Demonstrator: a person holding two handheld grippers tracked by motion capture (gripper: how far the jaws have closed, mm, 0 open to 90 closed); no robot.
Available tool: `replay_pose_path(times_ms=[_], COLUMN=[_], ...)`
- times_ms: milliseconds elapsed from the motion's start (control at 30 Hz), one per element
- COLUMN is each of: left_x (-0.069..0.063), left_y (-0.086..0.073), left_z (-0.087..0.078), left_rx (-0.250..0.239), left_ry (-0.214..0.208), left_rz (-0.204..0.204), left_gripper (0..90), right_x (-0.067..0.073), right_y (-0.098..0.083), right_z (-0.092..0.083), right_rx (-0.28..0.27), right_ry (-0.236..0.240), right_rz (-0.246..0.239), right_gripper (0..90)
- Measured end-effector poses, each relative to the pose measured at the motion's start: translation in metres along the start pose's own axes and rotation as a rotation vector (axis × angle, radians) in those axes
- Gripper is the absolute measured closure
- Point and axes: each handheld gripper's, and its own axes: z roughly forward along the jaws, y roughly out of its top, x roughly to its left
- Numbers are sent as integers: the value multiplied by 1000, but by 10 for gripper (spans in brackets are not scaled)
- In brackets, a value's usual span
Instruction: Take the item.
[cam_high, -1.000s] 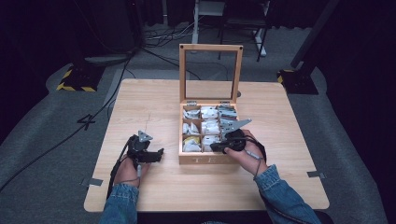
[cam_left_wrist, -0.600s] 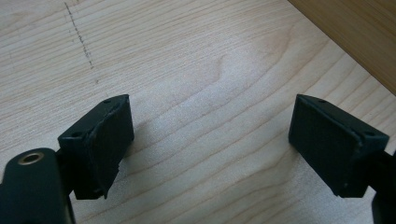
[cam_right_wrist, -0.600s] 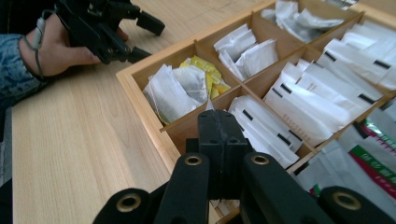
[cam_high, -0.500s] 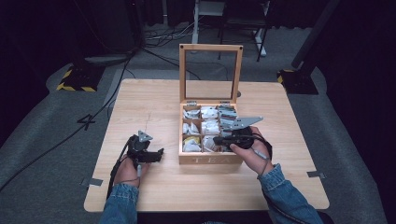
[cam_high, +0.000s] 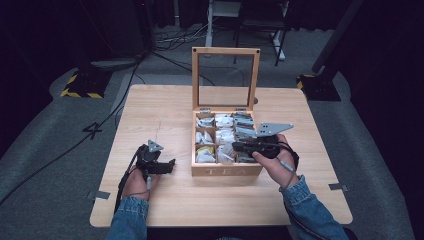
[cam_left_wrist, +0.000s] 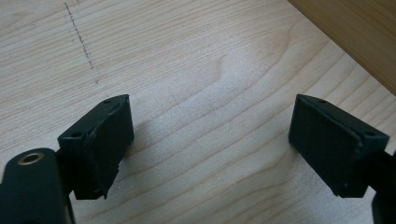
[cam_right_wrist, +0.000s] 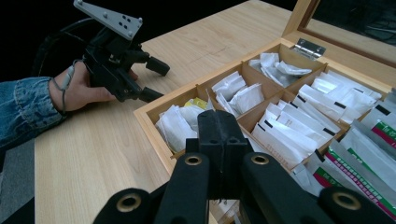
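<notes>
A wooden tea box (cam_high: 227, 170) stands mid-table with its glass lid (cam_high: 226, 51) upright. Its compartments hold several tea bags (cam_high: 224, 135), which appear white and green-labelled in the right gripper view (cam_right_wrist: 285, 130). My right gripper (cam_high: 235, 146) hovers over the box's right front compartments, its jaws (cam_right_wrist: 222, 123) pressed together with nothing between them. My left gripper (cam_high: 170, 166) rests on the table left of the box, and the right gripper view shows it (cam_right_wrist: 156, 81) in a hand. Its jaws (cam_left_wrist: 212, 109) stand wide open over bare wood.
The light wooden table (cam_high: 165, 115) has free room left of and in front of the box. The box's side wall (cam_left_wrist: 355, 32) lies just beyond the left gripper. Cables and dark stands lie on the grey floor behind the table.
My right hand has lifted the shut gripper a little and drawn it slightly to the right above the box. The left gripper has stayed put.
</notes>
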Motion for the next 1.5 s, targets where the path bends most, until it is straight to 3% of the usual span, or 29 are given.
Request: replay_pose_path(times_ms=[367,800,1200,1500], left_x=[0,0,0,0], left_y=[0,0,0,0], left_z=[0,0,0,0], left_rx=[0,-2,-2,-2], left_ry=[0,2,2,2], left_rz=[0,3,3,3], left_gripper=[144,144,144,144], right_x=[-6,-28,-50,-72], right_y=[5,2,-9,-26], right_z=[-25,-64,-89,-103], right_rx=[-55,-105,-107,-99], right_ry=[-30,-116,-208,-271], right_rz=[20,74,113,182], right_gripper=[900,900,900,900])
